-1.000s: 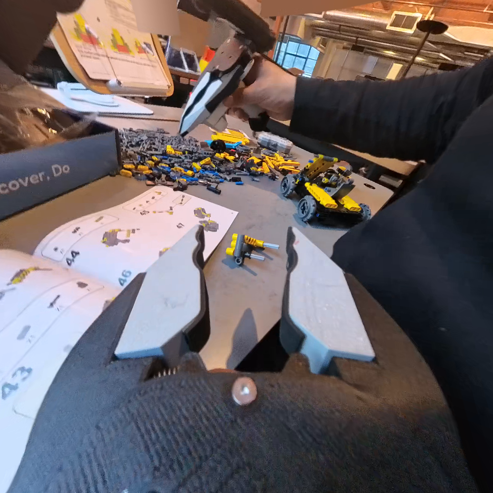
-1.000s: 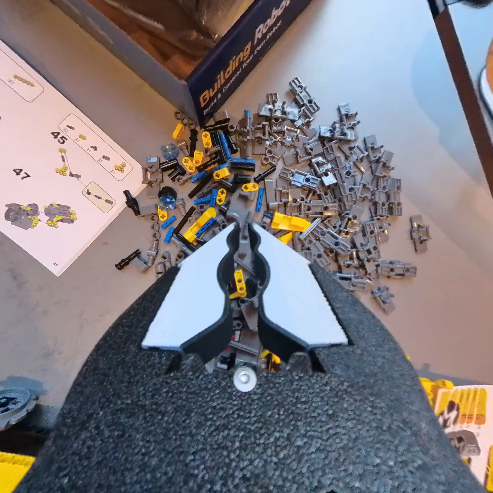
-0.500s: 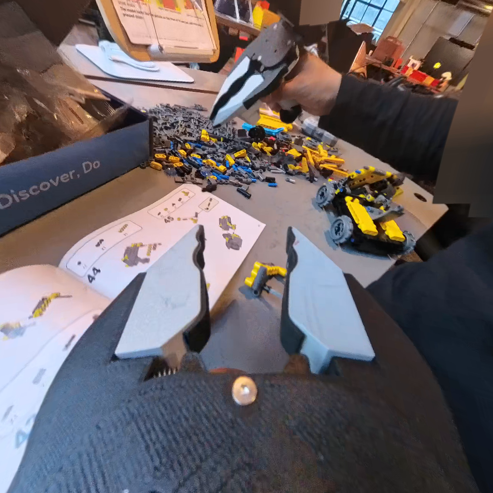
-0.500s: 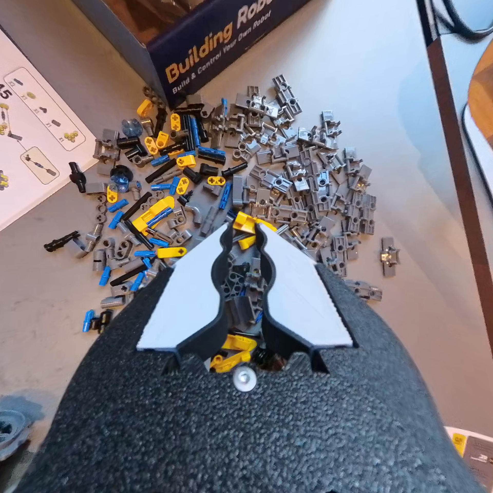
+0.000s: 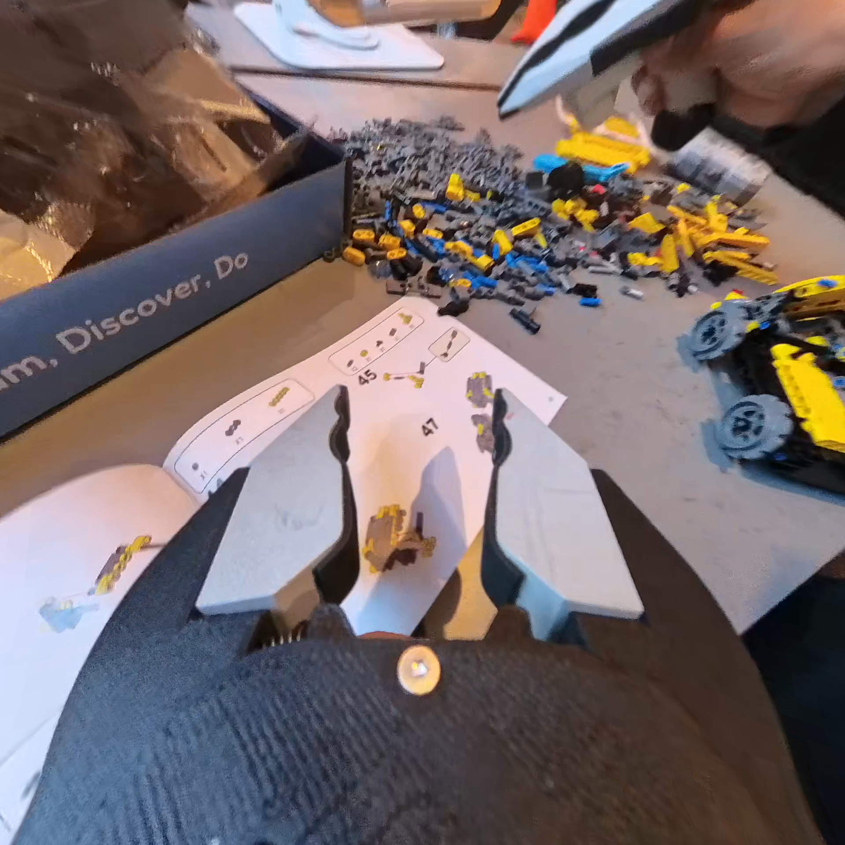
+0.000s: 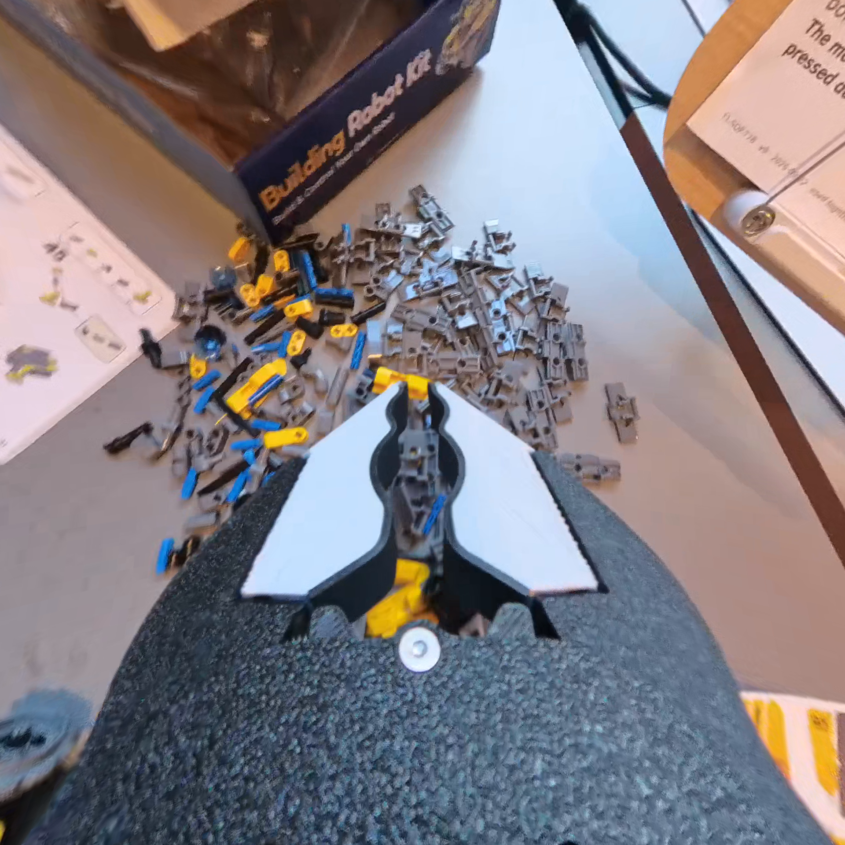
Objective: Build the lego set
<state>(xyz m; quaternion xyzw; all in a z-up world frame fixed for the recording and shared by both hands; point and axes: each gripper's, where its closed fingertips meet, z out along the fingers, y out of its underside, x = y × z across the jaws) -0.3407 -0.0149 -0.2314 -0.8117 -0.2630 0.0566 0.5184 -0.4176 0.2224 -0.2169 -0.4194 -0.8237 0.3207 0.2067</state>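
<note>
My left gripper (image 5: 419,397) is open and empty, low over the open white instruction booklet (image 5: 398,361). A yellow and grey shape (image 5: 393,535) lies on the page between its fingers; blur hides whether it is printed or a part. My right gripper (image 6: 417,389) hovers over the pile of grey, blue, black and yellow building pieces (image 6: 457,320), its fingertips almost together, with nothing gripped that I can see. Pieces of the pile show through the slit. In the left wrist view the right gripper (image 5: 503,104) hangs in a hand (image 5: 754,59) above the far side of the pile (image 5: 503,237).
A dark blue kit box (image 5: 160,292) with plastic bags stands left of the pile, also in the right wrist view (image 6: 366,114). A part-built yellow and black wheeled vehicle (image 5: 795,388) sits at the right. A wooden clipboard (image 6: 704,151) hangs beyond the table's dark edge (image 6: 731,320).
My left gripper has swung left from bare table onto the booklet; the small yellow-grey assembly once between its fingers is out of sight. My right gripper has drifted across the pile, still closed.
</note>
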